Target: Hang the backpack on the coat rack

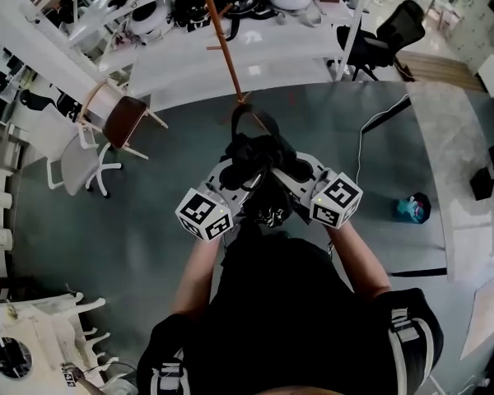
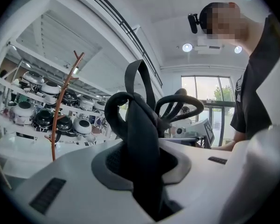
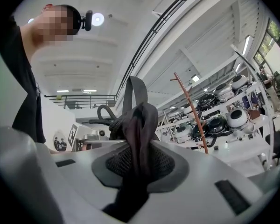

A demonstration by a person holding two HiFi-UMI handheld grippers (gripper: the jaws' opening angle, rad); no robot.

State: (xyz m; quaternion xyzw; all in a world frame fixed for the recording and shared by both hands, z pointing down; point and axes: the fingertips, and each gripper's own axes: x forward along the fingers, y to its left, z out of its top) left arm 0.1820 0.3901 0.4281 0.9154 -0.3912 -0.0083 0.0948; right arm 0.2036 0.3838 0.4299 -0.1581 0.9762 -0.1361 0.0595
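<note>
A black backpack (image 1: 263,175) hangs between my two grippers in front of the person. My left gripper (image 1: 235,183) is shut on one black strap (image 2: 142,139), pinched between its pads. My right gripper (image 1: 290,179) is shut on bunched dark backpack fabric (image 3: 137,134). The backpack's top loop (image 1: 245,115) stands up ahead of both grippers. The coat rack (image 1: 222,35) is a thin orange-brown pole with short pegs, just beyond the loop in the head view. It also shows at the left in the left gripper view as coat rack (image 2: 60,111) and right of centre in the right gripper view as coat rack (image 3: 192,111).
White shelves with round black-and-white appliances (image 1: 152,19) stand behind the rack. A wooden chair (image 1: 119,118) and a white office chair (image 1: 78,164) are at the left, a black office chair (image 1: 379,44) at the back right. A cable (image 1: 370,130) and a teal object (image 1: 412,208) lie on the floor.
</note>
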